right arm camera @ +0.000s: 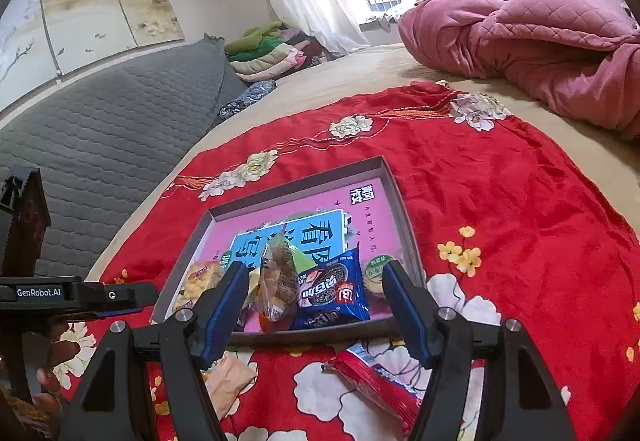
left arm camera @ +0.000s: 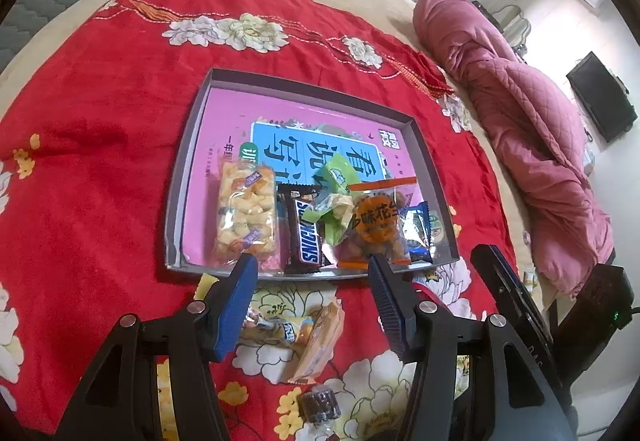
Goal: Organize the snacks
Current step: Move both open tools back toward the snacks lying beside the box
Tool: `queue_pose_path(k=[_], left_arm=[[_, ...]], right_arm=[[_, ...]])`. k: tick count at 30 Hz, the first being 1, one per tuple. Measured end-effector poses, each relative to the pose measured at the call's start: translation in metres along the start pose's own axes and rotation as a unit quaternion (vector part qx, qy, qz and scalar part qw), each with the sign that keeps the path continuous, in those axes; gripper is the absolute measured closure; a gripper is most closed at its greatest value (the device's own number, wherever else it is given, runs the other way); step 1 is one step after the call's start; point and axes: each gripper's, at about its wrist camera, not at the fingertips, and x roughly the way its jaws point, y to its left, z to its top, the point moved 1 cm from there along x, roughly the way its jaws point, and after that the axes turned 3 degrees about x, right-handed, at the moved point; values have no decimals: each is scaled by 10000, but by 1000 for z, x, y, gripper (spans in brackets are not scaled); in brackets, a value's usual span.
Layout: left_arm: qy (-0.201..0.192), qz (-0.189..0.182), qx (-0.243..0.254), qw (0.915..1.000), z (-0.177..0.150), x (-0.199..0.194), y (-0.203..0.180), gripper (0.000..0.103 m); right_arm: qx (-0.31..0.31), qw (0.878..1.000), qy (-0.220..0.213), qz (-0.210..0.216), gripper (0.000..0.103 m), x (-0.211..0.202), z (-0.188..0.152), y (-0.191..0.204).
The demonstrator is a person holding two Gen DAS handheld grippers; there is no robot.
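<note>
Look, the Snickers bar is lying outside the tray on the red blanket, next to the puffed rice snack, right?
Not quite. The Snickers bar lies inside the tray, not on the red blanket. It is next to the puffed rice snack, as the left wrist view shows.

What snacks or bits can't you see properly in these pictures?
- Left wrist view: the yellow packet on the red cloth is partly hidden behind the left claw.
- Left wrist view: the small brown candy is cut off near the bottom edge.
- Right wrist view: the red packet is partly covered by the right claw; its label is unreadable.
- Right wrist view: the Snickers bar in the tray is hidden behind other snacks.
</note>
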Motion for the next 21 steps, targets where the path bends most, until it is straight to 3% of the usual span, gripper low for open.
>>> queue_pose_path(k=[21], left_arm=[[-22, -10, 3, 10000, -18, -25, 7, 44]], right_arm=[[307, 9994, 55, -141, 34, -26, -8, -14]])
